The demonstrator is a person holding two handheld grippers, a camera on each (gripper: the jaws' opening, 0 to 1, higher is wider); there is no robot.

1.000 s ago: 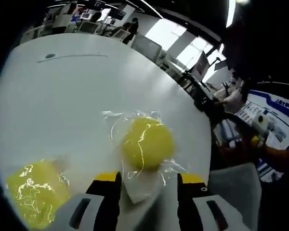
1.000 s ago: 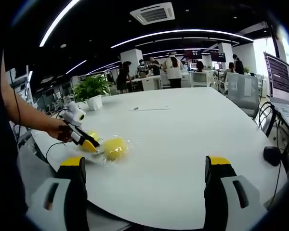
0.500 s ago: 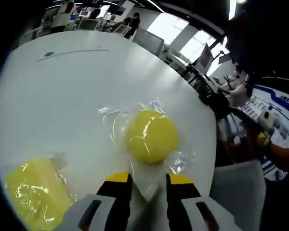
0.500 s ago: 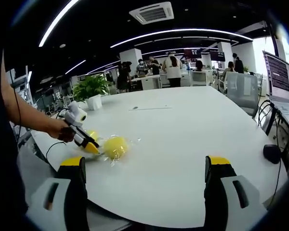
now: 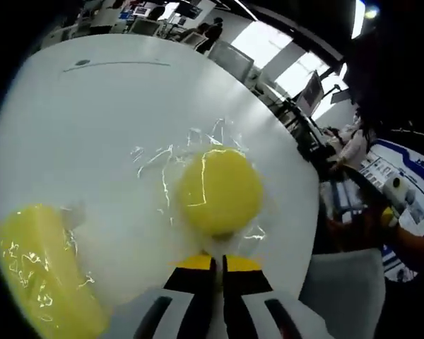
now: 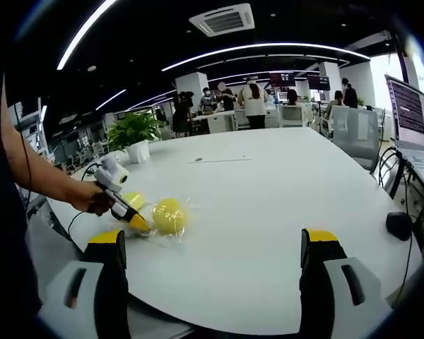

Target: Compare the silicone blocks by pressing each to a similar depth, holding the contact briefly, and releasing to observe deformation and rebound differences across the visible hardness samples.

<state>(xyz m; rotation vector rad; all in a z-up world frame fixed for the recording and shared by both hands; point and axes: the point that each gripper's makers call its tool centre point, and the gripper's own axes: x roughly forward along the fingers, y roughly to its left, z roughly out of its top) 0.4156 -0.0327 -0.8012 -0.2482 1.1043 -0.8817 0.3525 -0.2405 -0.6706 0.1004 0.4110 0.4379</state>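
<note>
A round yellow silicone block (image 5: pixel 220 191) lies in clear plastic wrap (image 5: pixel 171 161) on the white table (image 5: pixel 78 120). Just in front of it my left gripper (image 5: pixel 218 260) is shut, and the wrap's near edge runs in between its tips. A second wrapped yellow block (image 5: pixel 39 275) lies at the lower left. In the right gripper view a hand holds the left gripper (image 6: pixel 136 223) against the near side of the round block (image 6: pixel 169 215), with the second block (image 6: pixel 133 200) behind it. My right gripper (image 6: pixel 215 239) hangs open above the table's near edge, well away from both blocks.
A potted plant (image 6: pixel 134 131) stands at the table's far left. A laptop (image 6: pixel 410 106) and a black mouse (image 6: pixel 398 227) sit off the right side. A thin dark line (image 6: pixel 219 159) lies on the far tabletop. People stand by desks (image 6: pixel 254 99) beyond the table.
The left gripper's jaws have closed from wide apart to shut, with the wrap's edge between them. The right gripper has not moved.
</note>
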